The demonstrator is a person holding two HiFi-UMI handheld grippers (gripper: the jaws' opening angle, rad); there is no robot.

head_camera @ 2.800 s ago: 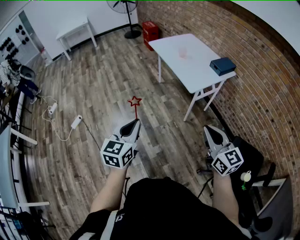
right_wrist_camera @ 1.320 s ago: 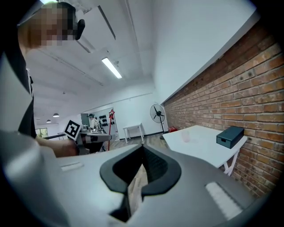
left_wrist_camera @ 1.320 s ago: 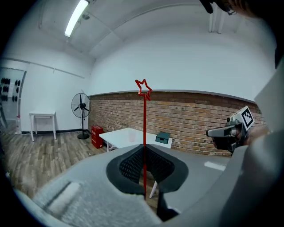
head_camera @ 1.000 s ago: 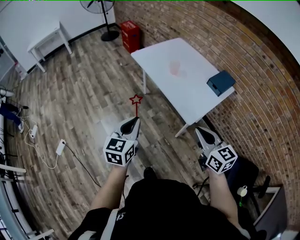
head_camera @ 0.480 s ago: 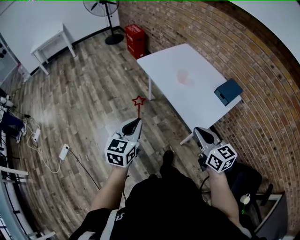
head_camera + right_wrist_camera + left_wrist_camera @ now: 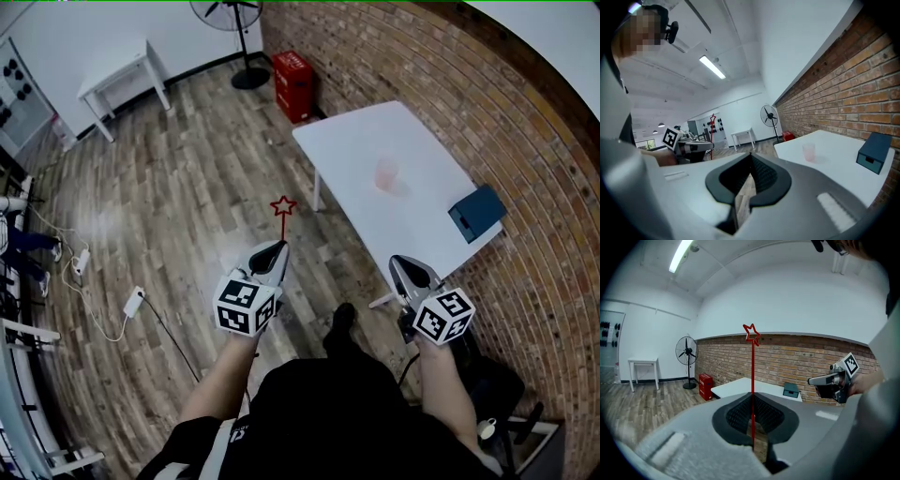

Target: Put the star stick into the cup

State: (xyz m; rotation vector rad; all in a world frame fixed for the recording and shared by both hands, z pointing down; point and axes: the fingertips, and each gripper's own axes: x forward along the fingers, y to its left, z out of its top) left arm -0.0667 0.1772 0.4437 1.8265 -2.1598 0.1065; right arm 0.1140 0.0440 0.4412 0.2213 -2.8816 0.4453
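Red star stick (image 6: 752,371), hollow-star tip, upright, pinched by left gripper (image 6: 752,423); right gripper (image 6: 748,177) jaws together, empty.

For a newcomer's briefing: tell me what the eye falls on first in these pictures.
The red star stick, standing upright from the shut left gripper over the wooden floor. Next, the white table along the brick wall, bearing a pale pink cup and a blue box; the right gripper is shut and empty.

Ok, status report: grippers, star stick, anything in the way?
Left gripper shut on thin red star-topped stick. Right gripper shut, empty. Translucent pink cup upright on white table, stick not in it; dark blue box apart.
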